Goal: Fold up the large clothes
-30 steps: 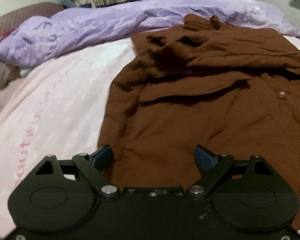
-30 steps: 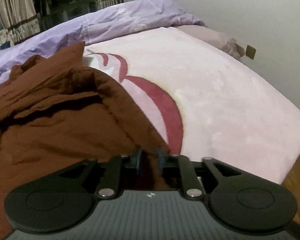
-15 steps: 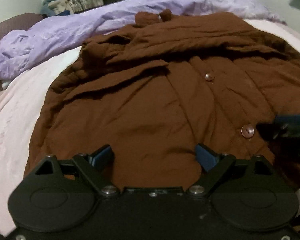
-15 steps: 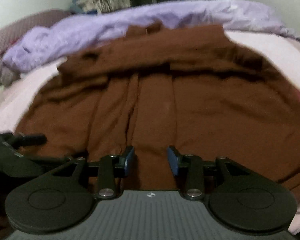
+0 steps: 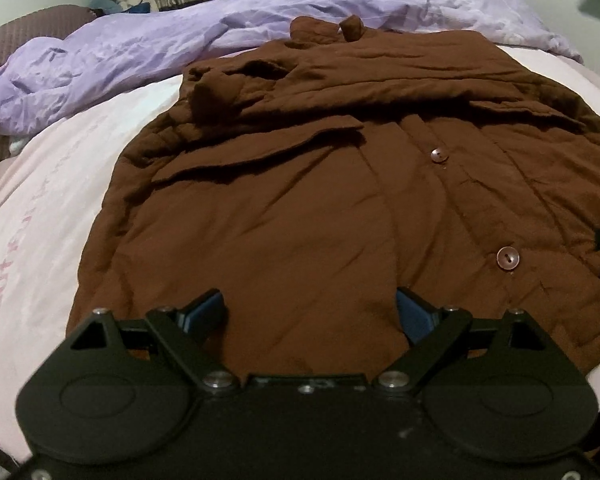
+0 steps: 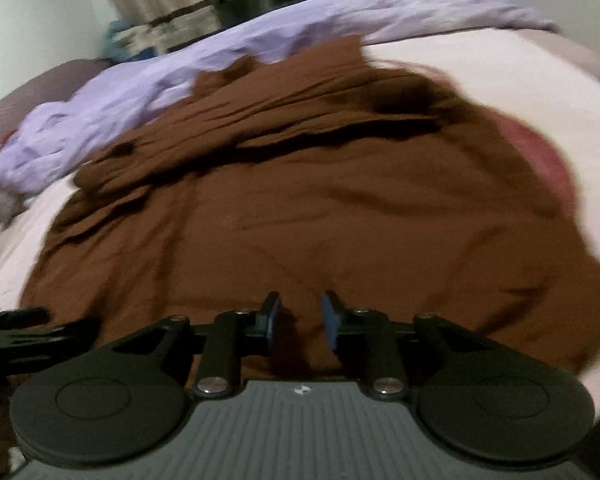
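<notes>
Since the earlier frame my left view has slid across the brown coat, its two buttons now toward 3 o'clock. Coat lies on the pink blanket, long axis from 6 to 12 o'clock, collar at 12 against the purple duvet. My left gripper tilts down over the hem, jaws spread wide, holding nothing.

Right wrist view, blurred: my right gripper angles down over the hem, jaws narrow and closing, nothing visibly pinched.
</notes>
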`<act>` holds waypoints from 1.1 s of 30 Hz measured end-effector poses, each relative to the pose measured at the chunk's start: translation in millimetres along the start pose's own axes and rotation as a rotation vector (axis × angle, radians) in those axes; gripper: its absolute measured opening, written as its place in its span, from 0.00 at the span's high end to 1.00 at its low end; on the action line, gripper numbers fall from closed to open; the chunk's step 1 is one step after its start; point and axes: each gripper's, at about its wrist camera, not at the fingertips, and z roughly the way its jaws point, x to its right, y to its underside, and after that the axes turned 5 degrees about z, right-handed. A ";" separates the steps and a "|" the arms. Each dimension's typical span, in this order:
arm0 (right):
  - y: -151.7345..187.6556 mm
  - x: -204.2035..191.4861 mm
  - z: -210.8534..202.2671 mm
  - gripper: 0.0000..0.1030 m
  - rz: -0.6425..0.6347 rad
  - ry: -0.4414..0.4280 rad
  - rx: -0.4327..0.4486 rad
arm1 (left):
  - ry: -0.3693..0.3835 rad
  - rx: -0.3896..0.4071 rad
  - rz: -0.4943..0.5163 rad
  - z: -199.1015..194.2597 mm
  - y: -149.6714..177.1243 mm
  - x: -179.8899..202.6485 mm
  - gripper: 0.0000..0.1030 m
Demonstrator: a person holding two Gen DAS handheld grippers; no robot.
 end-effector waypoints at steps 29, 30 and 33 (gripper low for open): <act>-27.7 79.1 -10.4 0.61 0.156 0.490 0.135 | -0.260 0.023 -0.212 -14.1 34.2 -123.9 0.10; -34.1 73.8 -12.1 0.61 0.149 0.490 0.169 | -0.276 0.047 -0.189 -14.5 26.9 -123.2 0.10; -56.1 53.7 -12.8 0.61 0.100 0.434 0.237 | -0.284 0.107 -0.180 -14.2 -2.5 -128.1 0.10</act>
